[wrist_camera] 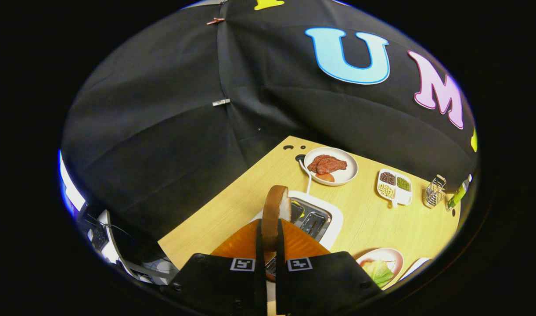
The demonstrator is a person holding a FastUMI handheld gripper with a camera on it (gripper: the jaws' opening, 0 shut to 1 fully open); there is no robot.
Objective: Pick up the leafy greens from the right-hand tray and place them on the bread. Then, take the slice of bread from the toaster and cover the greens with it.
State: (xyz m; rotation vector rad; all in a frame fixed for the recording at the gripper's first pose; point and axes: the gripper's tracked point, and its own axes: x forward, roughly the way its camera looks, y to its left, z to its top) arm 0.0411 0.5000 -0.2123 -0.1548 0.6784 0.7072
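gripper [268, 235]: the two fingers are closed together on the slice of bread [276, 210]. each finger presses one flat face, and the slice stands on its edge between them.
slice of bread: it is held above the toaster [316, 219], a little to the near-left of the slots, brown crust on top and the white crumb facing the toaster. i judge it is already out of the slot, because its lower part sits between the fingers and not in the toaster.
why held so: the slice stood upright in the slot, so a pinch on the two faces is the natural way to pull it up - but to cover the greens it must be turned flat.
toaster: white body with two metal slots, it stands on the wooden table [232, 197] just under and beyond the fingers; a white cable [306, 174] goes from it toward the far side.
leafy greens [379, 271]: they lie on a pink plate [393, 254], to the near-right of the toaster. i cannot tell if there is bread under them.
meat plate [340, 175]: white plate with brown meat, beyond the toaster, not needed now.
divided dish [395, 188]: small dish with beans and grains, to the far right of the toaster; beside it is a small wire rack [433, 192].
step in hand: it seems the second part of the task - carry the slice to the plate on the near-right.
risk: the slice can slip or bend when it is tilted flat, so the turn should be slow.
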